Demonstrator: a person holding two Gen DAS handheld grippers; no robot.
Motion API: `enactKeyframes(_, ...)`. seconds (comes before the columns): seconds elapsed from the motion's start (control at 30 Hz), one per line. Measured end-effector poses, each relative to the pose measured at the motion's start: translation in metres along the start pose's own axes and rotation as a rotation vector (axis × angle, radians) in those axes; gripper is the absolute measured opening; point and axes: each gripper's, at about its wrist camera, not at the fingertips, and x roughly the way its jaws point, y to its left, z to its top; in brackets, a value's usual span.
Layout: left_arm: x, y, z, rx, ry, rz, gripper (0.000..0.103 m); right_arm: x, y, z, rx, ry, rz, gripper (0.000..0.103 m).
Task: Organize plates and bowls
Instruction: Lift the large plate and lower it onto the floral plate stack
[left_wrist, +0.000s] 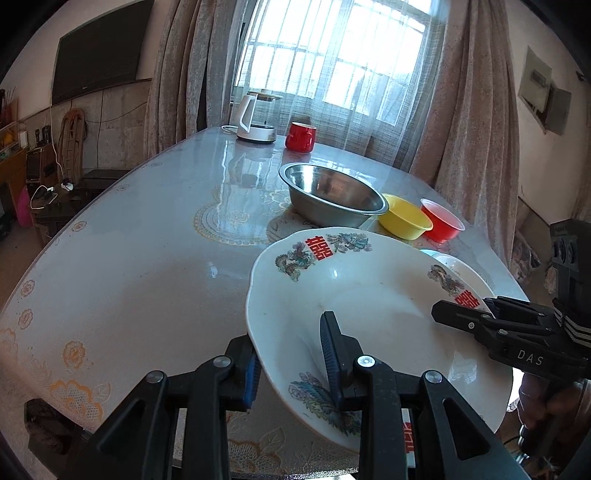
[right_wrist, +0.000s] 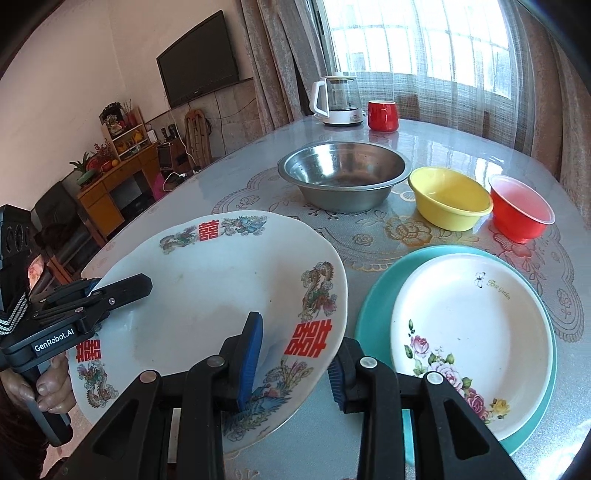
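We have the dragon plate (right_wrist: 207, 295) off the table (left_wrist: 129, 258), held at opposite rims: the left gripper (left_wrist: 291, 365) has its jaws nearly closed on the near-left rim, one pad above and one below, and the right gripper (right_wrist: 291, 369) pinches the near-right rim the same way. Taking the floral plate (right_wrist: 469, 339) as our landmark, the dragon plate hangs just to its left, tilted with its far edge higher, and apart from it. The floral plate itself sits on the teal plate (right_wrist: 376, 295); beyond it stand the steel bowl (right_wrist: 343, 181), the yellow bowl (right_wrist: 450, 199) and the red bowl (right_wrist: 521, 210) in a row. We judge the step in hand to be carrying the dragon plate across to stack it on the floral plate. To do that well we should keep both pinches firm, level the plate before lowering, centre it over the floral plate, and set it down gently so the glazed rims do not knock or slide.
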Motion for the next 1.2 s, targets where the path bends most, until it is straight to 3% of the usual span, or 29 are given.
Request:
enactKeyframes(0.37,0.028,-0.072,0.031,0.135,-0.023,-0.107,0.03,-0.044,-0.055,-0.002,0.105,-0.073,-0.149,0.033)
enactKeyframes(0.77,0.072,-0.137,0.051,0.229,0.037,-0.196,0.031,-0.064,-0.12,-0.01,0.241,-0.09,-0.284,0.033)
enactKeyframes(1.2,0.104,-0.157,0.046,0.254,0.108,-0.206,0.032,-0.053,-0.151,-0.024,0.307,-0.056,-0.339,0.034)
